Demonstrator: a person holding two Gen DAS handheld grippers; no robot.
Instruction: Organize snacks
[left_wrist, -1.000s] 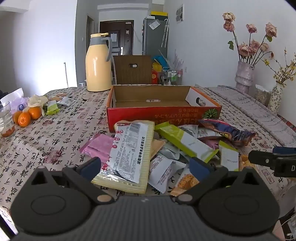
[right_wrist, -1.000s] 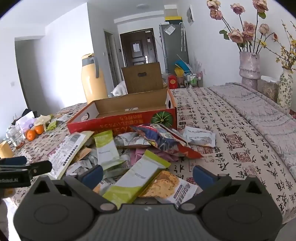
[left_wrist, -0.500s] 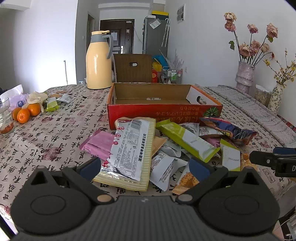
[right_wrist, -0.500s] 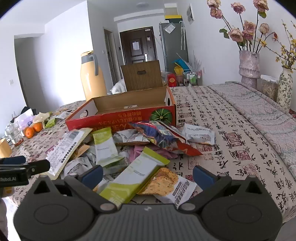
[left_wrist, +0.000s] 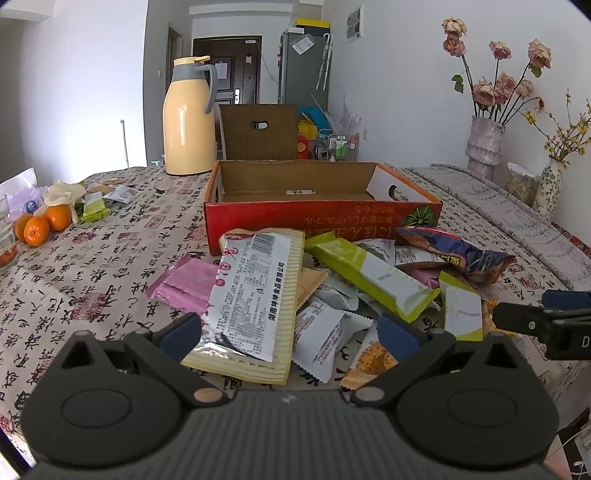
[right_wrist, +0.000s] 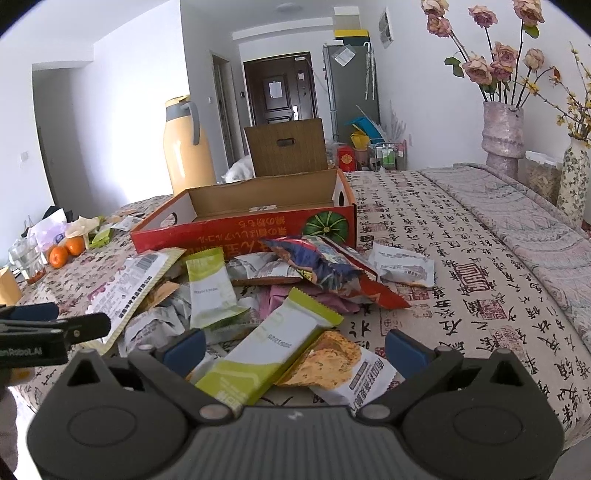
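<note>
A pile of snack packets lies on the patterned tablecloth in front of an open red cardboard box, which also shows in the right wrist view. My left gripper is open, low over the near end of a large striped cracker pack. A long green bar and pink packets lie beside it. My right gripper is open over a green bar and an orange-print packet. A blue chip bag lies behind. The box looks empty.
A yellow thermos stands behind the box at left. Oranges and a glass sit at the far left. Flower vases stand at the right on a grey runner. A brown box flap rises behind.
Both grippers have drifted slightly forward and lower over the pile. Nothing was grasped; both stay open.
</note>
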